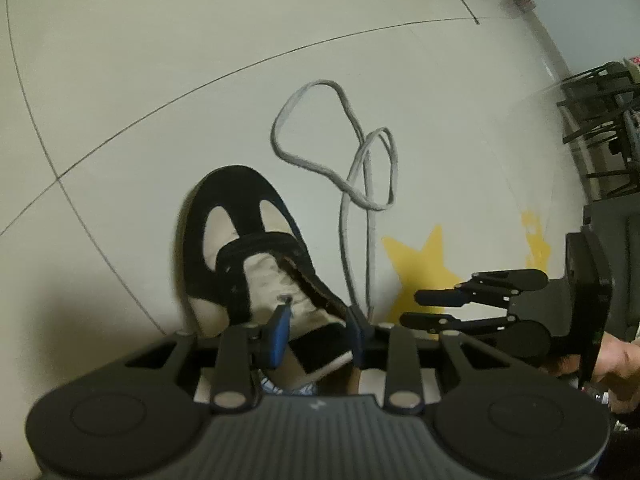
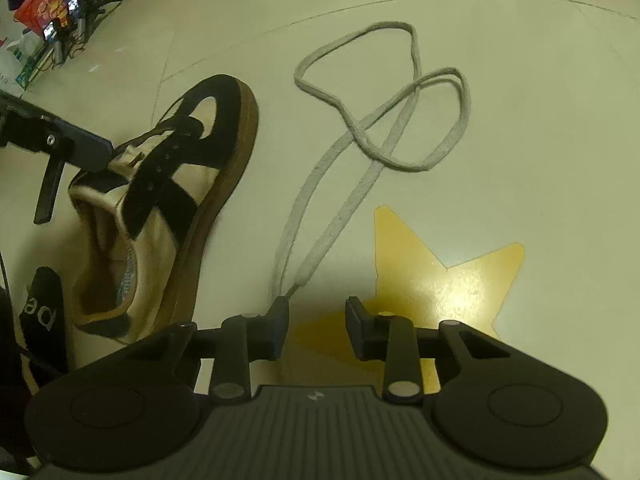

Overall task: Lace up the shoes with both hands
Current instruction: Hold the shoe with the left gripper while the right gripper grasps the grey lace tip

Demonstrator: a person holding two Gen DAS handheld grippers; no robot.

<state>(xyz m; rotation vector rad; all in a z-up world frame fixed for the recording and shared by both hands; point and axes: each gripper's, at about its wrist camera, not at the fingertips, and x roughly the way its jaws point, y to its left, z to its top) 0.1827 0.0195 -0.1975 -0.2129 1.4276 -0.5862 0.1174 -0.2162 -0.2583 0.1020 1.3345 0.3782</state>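
Observation:
A black and beige shoe [image 1: 240, 220] lies unlaced on the pale floor, toe pointing away. My left gripper [image 1: 318, 316] straddles its beige tongue and the right eyelet flap. Whether the pads press on them is unclear. From the right wrist view, one of its fingers [image 2: 88, 146] rests on the tongue of the shoe [image 2: 224, 128]. A grey lace [image 1: 343, 228] lies loose in loops to the right of the shoe. My right gripper [image 2: 318, 312] hovers open over the floor, nothing between its pads. The lace [image 2: 326, 240] ends just beside its left fingertip. It also shows as the right gripper [image 1: 410, 308] beside the shoe.
A yellow star sticker [image 2: 432, 280] lies on the floor under the right gripper, also seen as the star [image 1: 424, 268]. A person's hand [image 1: 616, 360] holds the right gripper. A black rack [image 1: 600, 120] stands at the far right. Coloured boxes and clutter [image 2: 40, 8] sit at the far left.

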